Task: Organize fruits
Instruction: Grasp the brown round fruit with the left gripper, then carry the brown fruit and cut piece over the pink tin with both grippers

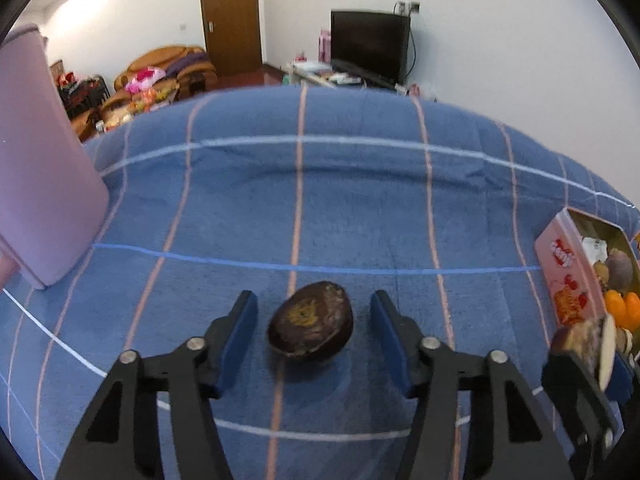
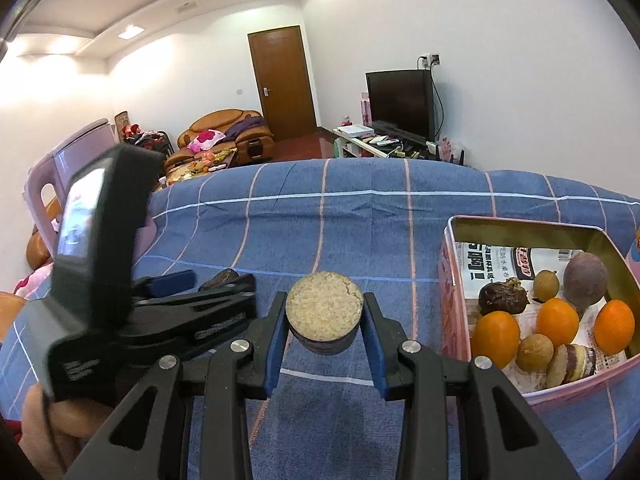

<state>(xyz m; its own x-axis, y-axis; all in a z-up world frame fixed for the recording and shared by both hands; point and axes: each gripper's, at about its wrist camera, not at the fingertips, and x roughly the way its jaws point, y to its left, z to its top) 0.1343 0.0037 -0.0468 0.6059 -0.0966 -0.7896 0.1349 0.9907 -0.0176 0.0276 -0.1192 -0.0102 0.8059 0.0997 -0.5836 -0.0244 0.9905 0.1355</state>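
A dark brown wrinkled fruit (image 1: 310, 322) lies on the blue checked cloth (image 1: 360, 208). My left gripper (image 1: 314, 300) straddles it, open, with a small gap between each blue pad and the fruit. My right gripper (image 2: 325, 304) is shut on a round cut fruit piece (image 2: 325, 312), dark-skinned with a pale grainy cut face, held above the cloth just left of the pink tin box (image 2: 450, 280). The box holds three oranges (image 2: 496, 336), dark passion fruits (image 2: 504, 298), small brown fruits and sliced pieces. The left gripper (image 2: 208, 280) also shows at left in the right wrist view.
A pink plastic chair (image 1: 40, 180) stands at the table's left side. The tin box (image 1: 568, 272) sits by the right edge of the cloth. A hand (image 2: 44, 420) grips the left tool's handle. Beyond the far edge are a sofa, door and television.
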